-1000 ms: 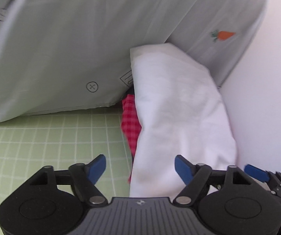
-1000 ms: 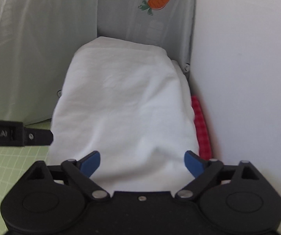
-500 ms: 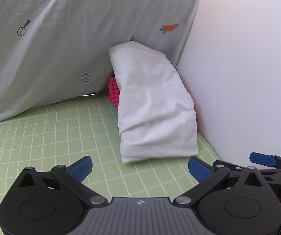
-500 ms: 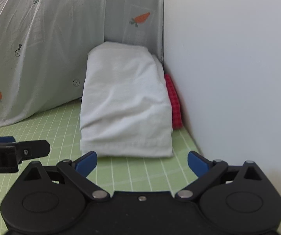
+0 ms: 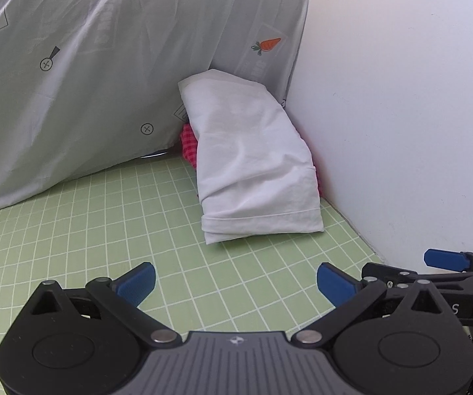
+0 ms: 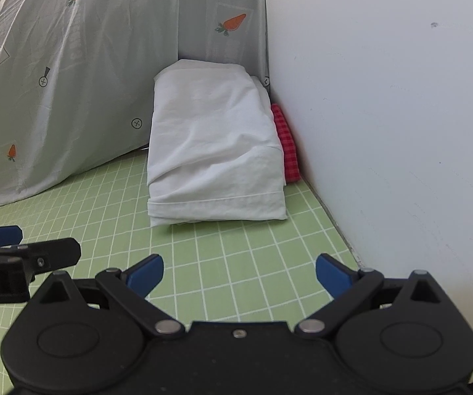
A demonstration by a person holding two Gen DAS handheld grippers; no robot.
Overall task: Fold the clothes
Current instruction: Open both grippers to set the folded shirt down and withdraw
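A folded white garment [image 5: 253, 164] lies on top of a folded red checked cloth [image 5: 188, 144] in the far corner of the green grid mat [image 5: 104, 230]. It also shows in the right wrist view [image 6: 213, 151], with the red checked cloth [image 6: 286, 144] sticking out on its right. My left gripper [image 5: 235, 279] is open and empty, well short of the pile. My right gripper [image 6: 239, 273] is open and empty too, just right of the left one. The right gripper's blue fingertip [image 5: 445, 260] shows in the left wrist view.
A pale grey sheet with carrot prints [image 5: 104, 65] hangs down behind and left of the pile. A white wall [image 6: 384, 115] stands close on the right, along the edge of the mat [image 6: 236, 247].
Both grippers have pulled back from the white garment, which now lies free on the pile. More of the green mat shows between the grippers and the pile.
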